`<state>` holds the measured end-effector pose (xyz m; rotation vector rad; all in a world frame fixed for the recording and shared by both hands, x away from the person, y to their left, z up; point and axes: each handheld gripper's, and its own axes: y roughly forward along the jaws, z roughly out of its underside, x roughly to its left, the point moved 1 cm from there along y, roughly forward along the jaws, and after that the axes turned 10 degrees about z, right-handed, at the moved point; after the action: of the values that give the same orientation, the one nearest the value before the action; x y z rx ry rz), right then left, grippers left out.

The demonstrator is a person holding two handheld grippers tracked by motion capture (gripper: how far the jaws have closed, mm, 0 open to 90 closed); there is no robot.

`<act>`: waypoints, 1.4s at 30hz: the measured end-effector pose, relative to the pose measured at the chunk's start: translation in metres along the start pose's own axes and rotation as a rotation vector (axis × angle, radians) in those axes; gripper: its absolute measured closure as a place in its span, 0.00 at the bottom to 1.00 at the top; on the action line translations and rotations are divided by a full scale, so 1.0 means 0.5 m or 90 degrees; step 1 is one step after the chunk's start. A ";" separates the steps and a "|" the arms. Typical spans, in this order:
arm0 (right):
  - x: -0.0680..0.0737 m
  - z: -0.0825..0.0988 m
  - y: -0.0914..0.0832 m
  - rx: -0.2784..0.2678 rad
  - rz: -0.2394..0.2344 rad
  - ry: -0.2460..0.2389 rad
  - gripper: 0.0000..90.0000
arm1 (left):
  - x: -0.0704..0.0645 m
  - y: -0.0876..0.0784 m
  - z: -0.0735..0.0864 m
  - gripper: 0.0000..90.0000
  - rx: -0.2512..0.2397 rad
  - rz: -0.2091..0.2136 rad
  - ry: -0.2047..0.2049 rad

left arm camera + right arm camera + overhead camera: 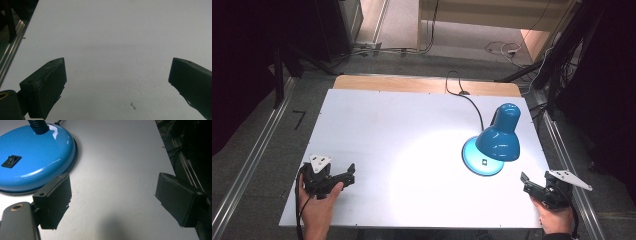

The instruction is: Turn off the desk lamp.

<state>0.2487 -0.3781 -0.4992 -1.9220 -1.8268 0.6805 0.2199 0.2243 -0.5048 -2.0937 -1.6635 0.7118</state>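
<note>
Blue and glossy, the desk lamp (493,144) stands on the right half of the white table (387,140), nearer to the person's edge than to the far edge. Its round base (475,161) lies flat on the table top, and the shade (501,134) leans over the base, so that it hides a part of it in the high view. A small black rocker switch (11,161) sits on the upper side of the base. A black cable (468,102) goes from the lamp toward the far edge of the table, where a strip of bare wood (422,84) shows. The lamp is on: a bright round patch of light lies on the table to the left of it.

At the near right corner, the right gripper (533,180) is held by the person's right hand (557,217). Its jaws stand wide apart with only the table surface between them, and they hold nothing. In the right gripper view the lamp base is just beyond the left jaw, near but not touching.

Near the left corner, well apart from the lamp, the left hand (318,210) holds the left gripper (350,172). Its jaws are also spread wide over the bare table and grasp nothing.
</note>
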 end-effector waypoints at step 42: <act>0.035 -0.011 -0.001 -0.009 -0.022 -0.014 0.13 | -0.001 -0.012 0.000 0.02 -0.028 0.008 -0.001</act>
<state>0.2522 -0.3602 -0.4957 -1.8948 -1.8782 0.6814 0.2150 0.2251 -0.5011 -2.1359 -1.6824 0.6871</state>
